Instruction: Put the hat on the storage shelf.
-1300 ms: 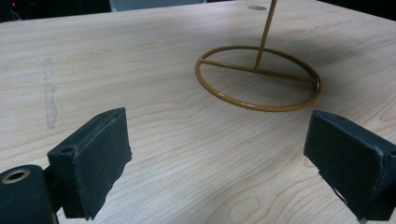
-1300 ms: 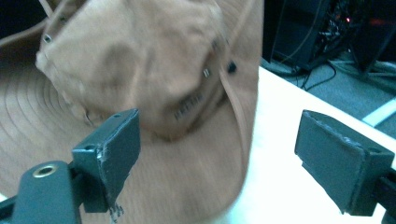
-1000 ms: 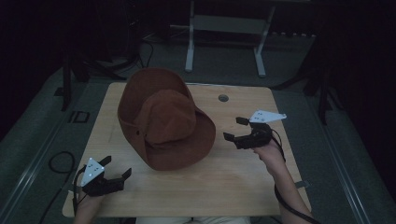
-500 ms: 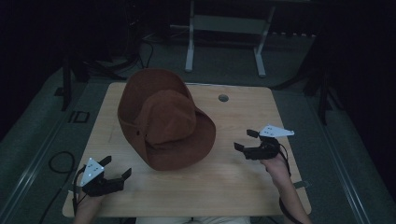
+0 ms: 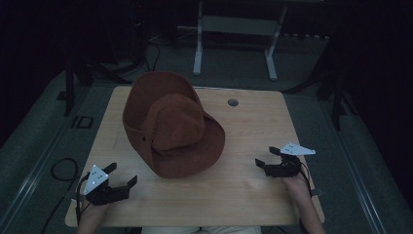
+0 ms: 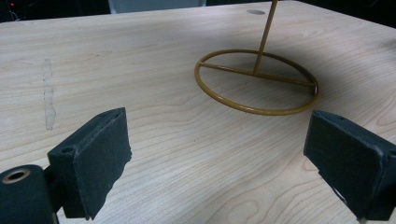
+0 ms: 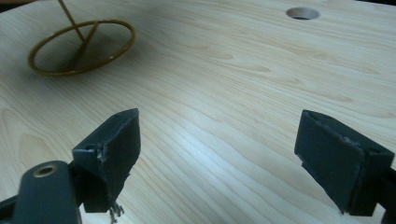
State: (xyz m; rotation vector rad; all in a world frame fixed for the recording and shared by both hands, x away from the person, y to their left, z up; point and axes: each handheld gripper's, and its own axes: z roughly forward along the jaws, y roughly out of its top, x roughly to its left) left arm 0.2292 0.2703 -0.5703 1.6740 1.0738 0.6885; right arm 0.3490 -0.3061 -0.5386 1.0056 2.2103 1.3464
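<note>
On the left half of the desk, a brown brimmed hat is perched on a thin yellow wire stand, whose ring base and upright rod are seen in both gripper views. The hat's long axis is seen to run from about 11 o'clock to 5 o'clock in the high view, with the crown toward the middle and the broad brim dipping toward 5 o'clock. The brim at 11 o'clock reaches the desk's far edge; the brim at 5 o'clock ends well short of the near edge.

The left tongs are held at the near left corner, at about 7 o'clock from the hat, with the jaws spread wide and nothing between them. The right tongs are held near the right edge, at about 4 o'clock from the hat, likewise spread and empty. Both are kept well apart from the hat.

Bare wood is left across the whole right half of the desk and along the near edge between the two tongs. A round cable hole is set close to the far edge, at about 2 o'clock from the hat. Dark floor and a table frame are seen beyond the far edge.
</note>
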